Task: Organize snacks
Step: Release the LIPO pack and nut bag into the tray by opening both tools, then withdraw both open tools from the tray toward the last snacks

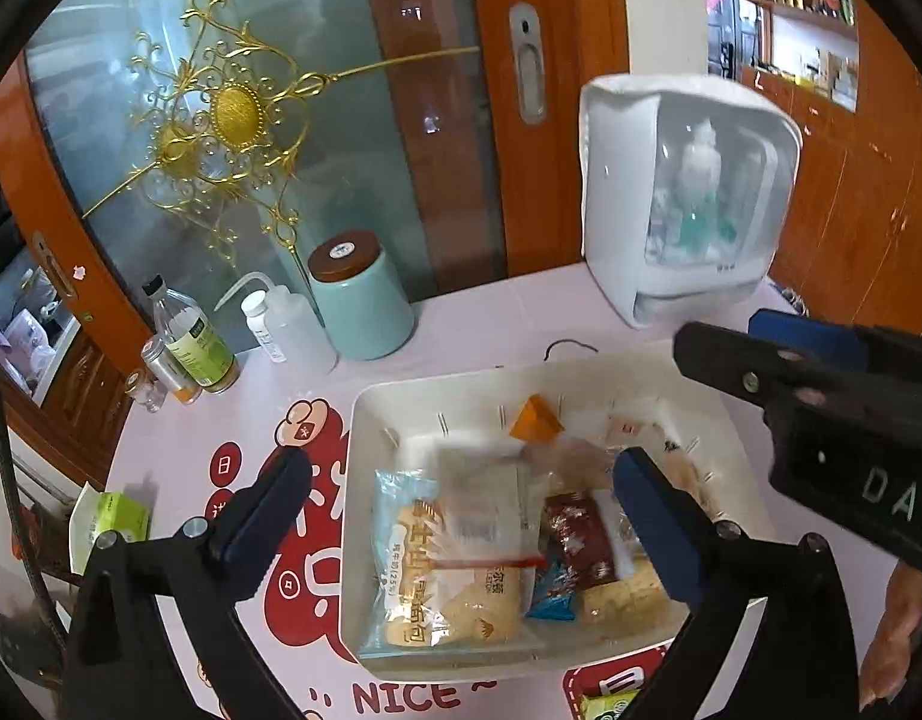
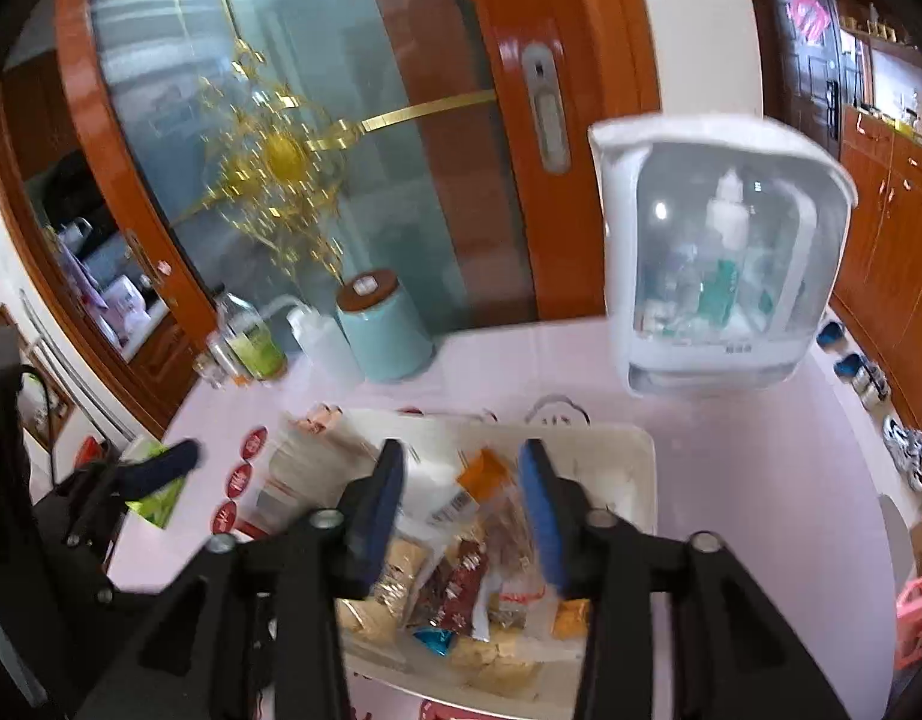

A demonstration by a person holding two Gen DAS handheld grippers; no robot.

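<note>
Snacks [image 1: 461, 546] in white bin [image 1: 365, 420] below both grippers [image 1: 461, 516] [image 2: 461, 510]; jaws spread wide, holding nothing.

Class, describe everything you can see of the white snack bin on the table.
The white snack bin is a shallow, rectangular, plastic-looking tray with rounded corners and short slots in its walls. It sits flat on the pink printed tablecloth, in front of a white countertop cabinet. Inside lie wrapped snacks: a blue bread packet, dark red wrappers and an orange sachet. The left gripper and right gripper hover open above it.
</note>
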